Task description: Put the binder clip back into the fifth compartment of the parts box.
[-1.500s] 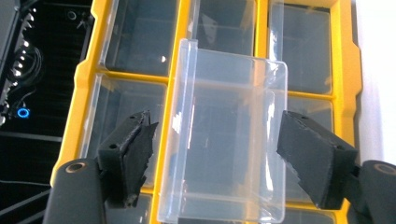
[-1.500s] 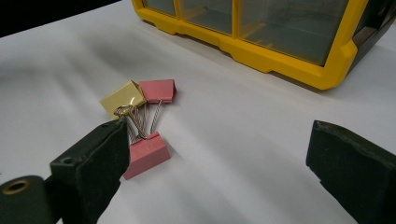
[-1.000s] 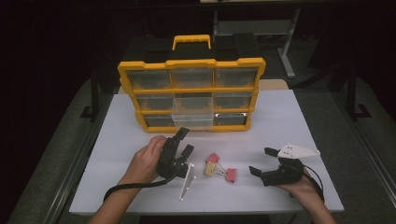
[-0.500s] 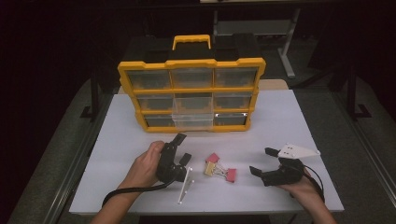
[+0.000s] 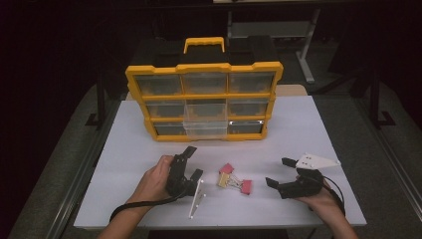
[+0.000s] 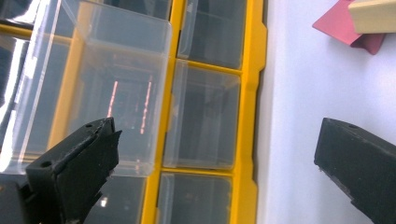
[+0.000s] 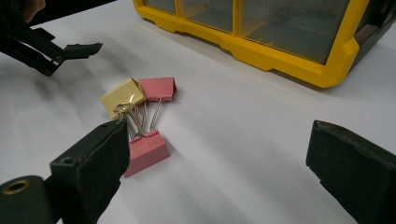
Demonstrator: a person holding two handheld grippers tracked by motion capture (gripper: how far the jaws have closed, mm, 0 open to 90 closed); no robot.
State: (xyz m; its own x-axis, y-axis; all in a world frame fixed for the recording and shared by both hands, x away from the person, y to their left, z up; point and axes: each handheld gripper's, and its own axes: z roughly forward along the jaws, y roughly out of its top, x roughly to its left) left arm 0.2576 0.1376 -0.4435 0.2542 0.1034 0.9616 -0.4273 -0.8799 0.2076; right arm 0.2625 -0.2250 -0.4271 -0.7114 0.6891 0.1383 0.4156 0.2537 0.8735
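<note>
Three binder clips, two pink and one yellow [image 5: 234, 181], lie bunched on the white table [image 5: 308, 129] between my grippers. In the right gripper view they are the yellow clip [image 7: 122, 95] and the pink clips [image 7: 145, 151], just beyond the left jaw. My left gripper [image 5: 193, 162] rests low on the table left of them; its jaws have just been opening and hold nothing. Seen along its own jaws, the left gripper [image 6: 217, 135] faces the pulled-out clear drawer [image 6: 116, 93]. My right gripper [image 5: 278, 172] stands open and empty, right of the clips.
A yellow organizer [image 5: 204, 99] with clear drawers stands upright at the back centre, its lower middle drawer [image 5: 205, 122] pulled out. The table's front edge runs just below both hands. Dark floor and table legs lie beyond.
The left gripper's jaws have spread wider and the hand has sunk a little toward the table. The right gripper and the clips have stayed put.
</note>
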